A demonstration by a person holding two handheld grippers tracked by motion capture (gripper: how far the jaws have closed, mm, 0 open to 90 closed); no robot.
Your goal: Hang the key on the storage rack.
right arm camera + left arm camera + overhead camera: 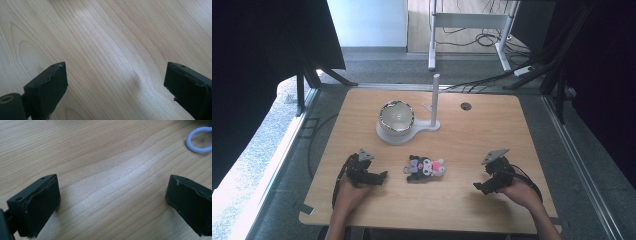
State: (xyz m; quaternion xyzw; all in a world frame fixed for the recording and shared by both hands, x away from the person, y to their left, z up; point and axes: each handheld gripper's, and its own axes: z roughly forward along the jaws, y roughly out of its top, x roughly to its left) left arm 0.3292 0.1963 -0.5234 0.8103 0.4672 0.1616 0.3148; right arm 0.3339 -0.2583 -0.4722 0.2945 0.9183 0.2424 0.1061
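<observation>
A small plush toy (426,168), black, grey and pink, lies on the wooden table (462,145) between my two grippers. My left gripper (381,176) rests on the table to the toy's left, open, its jaws pointing toward the toy. In the left gripper view the gripper (112,195) has bare wood between wide-spread jaws. My right gripper (478,188) sits to the toy's right, open too; in the right gripper view the gripper (116,78) frames nothing but tabletop.
A bowl (396,116) stands on a white base (389,136) with an upright white post (435,100) at the table's back centre. A white curved edge (197,143) appears in the left gripper view. A round hole (466,106) is at the back right.
</observation>
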